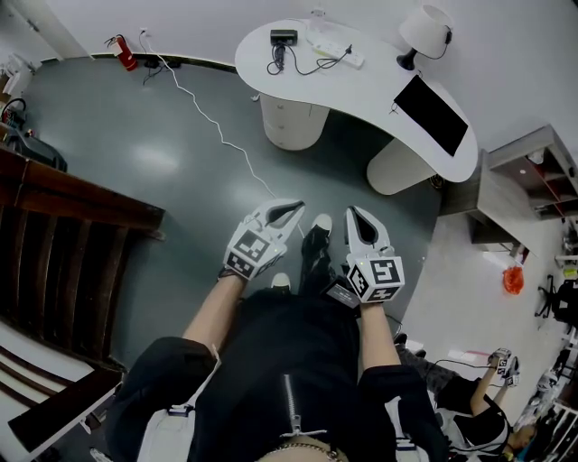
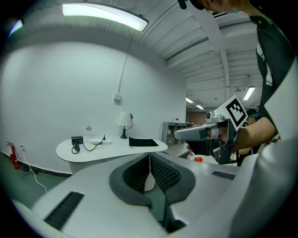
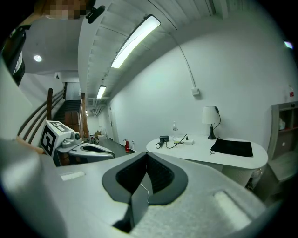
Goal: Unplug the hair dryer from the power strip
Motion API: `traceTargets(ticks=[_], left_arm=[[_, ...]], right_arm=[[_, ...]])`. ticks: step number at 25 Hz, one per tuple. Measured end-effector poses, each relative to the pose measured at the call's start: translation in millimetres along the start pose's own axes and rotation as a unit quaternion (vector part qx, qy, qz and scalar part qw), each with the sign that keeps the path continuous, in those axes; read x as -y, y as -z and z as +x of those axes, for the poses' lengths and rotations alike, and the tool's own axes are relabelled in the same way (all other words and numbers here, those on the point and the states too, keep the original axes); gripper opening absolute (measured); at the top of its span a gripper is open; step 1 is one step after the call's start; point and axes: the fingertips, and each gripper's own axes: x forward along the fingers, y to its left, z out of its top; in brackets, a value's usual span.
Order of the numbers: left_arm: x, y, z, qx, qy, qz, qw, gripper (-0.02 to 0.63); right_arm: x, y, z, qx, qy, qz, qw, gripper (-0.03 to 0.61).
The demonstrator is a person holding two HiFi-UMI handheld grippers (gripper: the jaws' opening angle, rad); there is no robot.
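Holding left gripper [image 1: 291, 209] and right gripper [image 1: 352, 213] closed, empty, probably because hair dryer [image 1: 283, 37] and power strip [image 1: 350, 58] lie distant at twelve o'clock.

Hair dryer [image 1: 283, 38] left of power strip [image 1: 349, 58] on desk [image 1: 361, 97]; lamp [image 1: 424, 29], mat [image 1: 431, 114] to right.

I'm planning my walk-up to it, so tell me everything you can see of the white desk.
The white desk has a curved, kidney-shaped top, smooth and matte, on two round white pedestals. It stands on the grey floor near the white wall. On it rest a white lamp, a black mat, a white power strip and a dark hair dryer whose black cord runs to the strip.
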Motion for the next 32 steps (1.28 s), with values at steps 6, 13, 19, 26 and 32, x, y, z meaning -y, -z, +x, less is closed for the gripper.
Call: traceTargets(ticks=[6, 13, 19, 26, 32], left_arm=[[-31.2, -10.2, 40.6, -0.01, -0.005, 0.003, 0.9999, 0.014], [-62.8, -32.8, 103.5, -0.017, -0.009, 0.004, 0.9998, 0.014], [-92.9, -64.5, 161.7, -0.015, -0.023, 0.004, 0.9996, 0.014], [-136.4, -93.8, 216.9, -0.014, -0.05, 0.005, 0.9986, 0.014], [-156.2, -99.1, 245.2, -0.024, -0.064, 0.004, 0.9976, 0.014]], right_arm=[[38.5, -13.0, 41.2, 0.002, -0.007, 0.006, 1.0, 0.005], [96.6, -41.2, 90.0, 0.009, -0.017, 0.013, 1.0, 0.005], [153.7, -71.3, 132.3, 0.009, -0.032, 0.01, 0.999, 0.005], [210.7, -108.5, 183.0, 0.022, -0.053, 0.004, 0.998, 0.005], [244.7, -116.3, 216.3, 0.013, -0.067, 0.013, 0.998, 0.005]])
